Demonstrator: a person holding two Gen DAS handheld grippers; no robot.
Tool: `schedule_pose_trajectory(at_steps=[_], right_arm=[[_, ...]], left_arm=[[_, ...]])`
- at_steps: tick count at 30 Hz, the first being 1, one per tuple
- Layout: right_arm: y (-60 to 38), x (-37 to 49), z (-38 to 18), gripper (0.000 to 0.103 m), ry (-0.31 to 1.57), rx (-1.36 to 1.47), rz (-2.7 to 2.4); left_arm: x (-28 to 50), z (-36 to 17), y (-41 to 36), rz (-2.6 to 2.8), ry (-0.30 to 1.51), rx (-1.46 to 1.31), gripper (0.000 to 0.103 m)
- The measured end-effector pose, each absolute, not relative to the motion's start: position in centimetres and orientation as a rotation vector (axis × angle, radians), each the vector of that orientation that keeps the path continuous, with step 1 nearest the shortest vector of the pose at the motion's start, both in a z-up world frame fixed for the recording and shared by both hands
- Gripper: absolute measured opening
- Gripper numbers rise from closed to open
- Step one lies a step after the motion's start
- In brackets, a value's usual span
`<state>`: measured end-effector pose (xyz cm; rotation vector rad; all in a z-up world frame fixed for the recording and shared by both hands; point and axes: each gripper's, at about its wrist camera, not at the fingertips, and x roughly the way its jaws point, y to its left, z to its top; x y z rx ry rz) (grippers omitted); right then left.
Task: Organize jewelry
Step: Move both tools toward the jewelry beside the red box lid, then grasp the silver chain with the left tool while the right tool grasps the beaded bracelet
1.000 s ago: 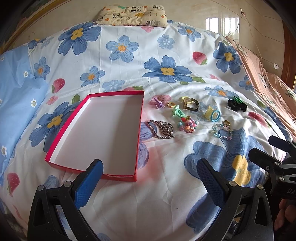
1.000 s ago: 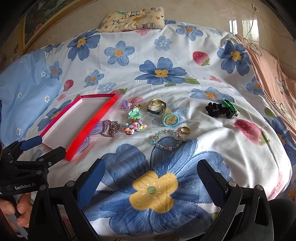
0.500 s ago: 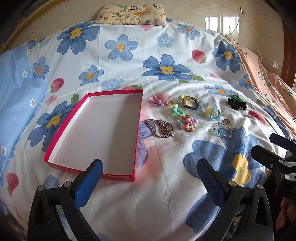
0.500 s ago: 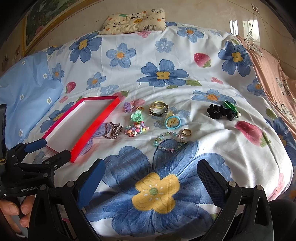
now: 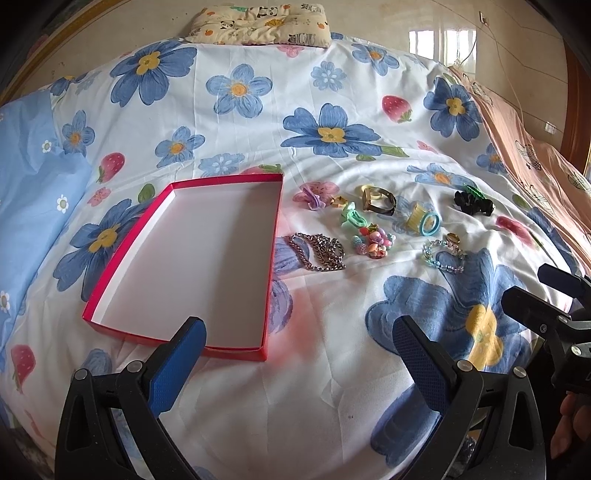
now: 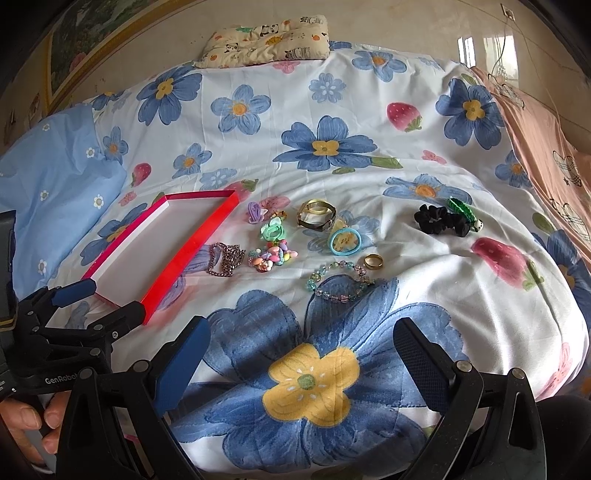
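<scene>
An empty red box (image 5: 273, 236) with a white inside lies on the flowered bedspread; it also shows in the right wrist view (image 6: 192, 251). Right of it lie a silver chain (image 5: 319, 253), a coloured bead bracelet (image 5: 373, 242), a gold watch (image 5: 378, 199), a blue hair tie (image 5: 430, 223), a clear bead bracelet (image 6: 340, 280), a gold ring (image 6: 373, 261) and a black scrunchie (image 6: 441, 219). My left gripper (image 5: 299, 341) is open and empty near the box's front edge. My right gripper (image 6: 301, 341) is open and empty, short of the jewelry.
A small patterned pillow (image 5: 258, 22) lies at the far end of the bed. A light blue pillow (image 5: 29, 206) is at the left and a pink blanket (image 5: 535, 158) at the right. A purple clip (image 5: 314, 197) and a green clip (image 5: 352, 218) lie among the jewelry.
Both grippers have drifted slightly, so the scene sits a little differently in each view. Nothing was picked up and both stay open.
</scene>
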<state>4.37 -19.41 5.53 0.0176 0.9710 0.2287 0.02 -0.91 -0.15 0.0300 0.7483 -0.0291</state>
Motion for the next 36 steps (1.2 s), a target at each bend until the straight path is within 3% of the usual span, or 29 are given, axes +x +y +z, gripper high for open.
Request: schedule_pose_trajectory(at_steps=[19,27,31,36], right_arm=[[-20.8,7.2,3.8,0.095,1.012,0.079,0.269],[-21.4,9.8,2.6,0.081,1.05,0.091,0.273],[-21.5,10.8,1.9,0.074,1.07,0.083,0.27],[-21.5,11.6,0.7,0.072,1.104,0.08,0.274]], left_arm=[[5.6,-0.6,-1.0,-0.104,0.82,0.016,0.1],[9.4,-0.9,-1.5,-0.157,0.839,0.016,0.084],[11.1,-1.6,-0.7,-0.148,0.865,-0.013,0.081],[13.2,-2.8,-0.9,-0.146,0.906,-0.009,0.073]])
